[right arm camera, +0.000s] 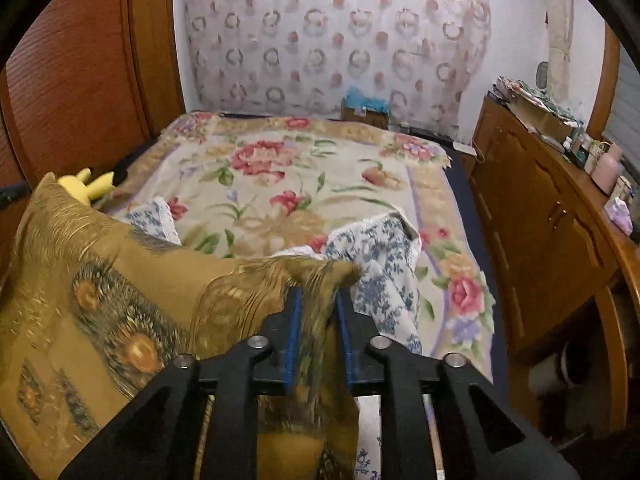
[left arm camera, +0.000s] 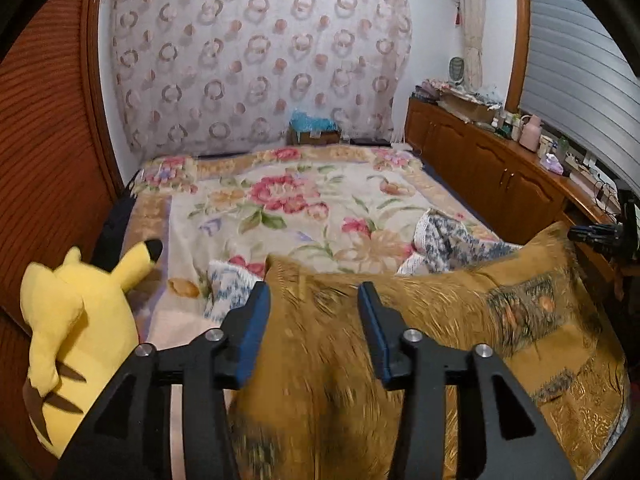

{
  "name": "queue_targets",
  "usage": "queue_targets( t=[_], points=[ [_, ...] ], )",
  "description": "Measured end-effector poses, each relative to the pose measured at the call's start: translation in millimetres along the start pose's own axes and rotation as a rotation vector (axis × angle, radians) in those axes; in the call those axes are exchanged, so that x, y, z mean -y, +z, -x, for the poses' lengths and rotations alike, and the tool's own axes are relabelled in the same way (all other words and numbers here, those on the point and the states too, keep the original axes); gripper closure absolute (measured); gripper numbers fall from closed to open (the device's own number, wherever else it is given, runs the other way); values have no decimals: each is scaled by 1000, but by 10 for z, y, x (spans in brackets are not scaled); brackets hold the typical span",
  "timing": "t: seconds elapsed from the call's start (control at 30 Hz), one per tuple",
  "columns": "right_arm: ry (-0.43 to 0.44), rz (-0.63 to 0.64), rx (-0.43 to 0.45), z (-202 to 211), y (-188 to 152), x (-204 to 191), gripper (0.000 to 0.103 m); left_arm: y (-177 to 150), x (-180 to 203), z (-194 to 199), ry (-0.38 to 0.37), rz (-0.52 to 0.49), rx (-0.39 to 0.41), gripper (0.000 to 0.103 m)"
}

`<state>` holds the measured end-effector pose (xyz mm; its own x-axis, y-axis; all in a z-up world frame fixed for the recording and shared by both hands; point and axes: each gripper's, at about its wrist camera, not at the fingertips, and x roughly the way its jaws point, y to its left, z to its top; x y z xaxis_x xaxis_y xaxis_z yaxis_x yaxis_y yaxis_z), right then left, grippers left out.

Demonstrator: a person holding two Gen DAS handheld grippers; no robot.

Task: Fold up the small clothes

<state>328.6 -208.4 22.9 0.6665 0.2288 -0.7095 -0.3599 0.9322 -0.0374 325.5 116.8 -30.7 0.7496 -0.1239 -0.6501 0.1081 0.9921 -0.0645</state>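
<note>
A golden-brown patterned garment point(left arm camera: 400, 320) is lifted above the bed and stretched between the two views; it also shows in the right wrist view point(right arm camera: 120, 300). My left gripper point(left arm camera: 314, 300) is open, its jaws wide apart with the golden cloth lying between them and not pinched. My right gripper point(right arm camera: 318, 300) is shut on a corner of the golden garment. A blue-and-white floral garment point(right arm camera: 384, 272) lies crumpled on the bed behind the golden one; it also shows in the left wrist view point(left arm camera: 448, 240).
A floral blanket point(left arm camera: 300, 208) covers the bed. A yellow plush toy point(left arm camera: 80, 328) sits at the left edge by the wooden wall. A wooden cabinet point(right arm camera: 540, 232) with clutter on top runs along the right. A patterned curtain point(left arm camera: 260, 60) hangs behind.
</note>
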Motion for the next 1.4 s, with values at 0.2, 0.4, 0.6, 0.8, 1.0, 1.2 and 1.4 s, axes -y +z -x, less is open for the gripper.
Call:
queue_targets(
  t=[0.2, 0.4, 0.6, 0.8, 1.0, 1.2, 1.4],
  points=[
    [23, 22, -33, 55, -286, -87, 65, -374, -58, 19, 24, -19, -76, 42],
    [67, 15, -55, 358, -567, -213, 64, -673, -99, 167, 6, 9, -99, 38],
    [65, -13, -93, 522, -818, -196, 57, -779, -181, 217, 28, 42, -89, 38],
    [49, -34, -135, 633, -934, -144, 57, -838, -217, 202, 30, 56, -81, 38],
    [51, -25, -132, 601, -915, -166, 57, -867, -260, 186, 23, 75, -82, 38],
    [36, -28, -88, 590, -1025, -161, 57, -866, -287, 183, -2, 79, -78, 47],
    [29, -32, -60, 628, -1136, -183, 56, -848, -250, 170, -10, 74, -68, 69]
  ],
)
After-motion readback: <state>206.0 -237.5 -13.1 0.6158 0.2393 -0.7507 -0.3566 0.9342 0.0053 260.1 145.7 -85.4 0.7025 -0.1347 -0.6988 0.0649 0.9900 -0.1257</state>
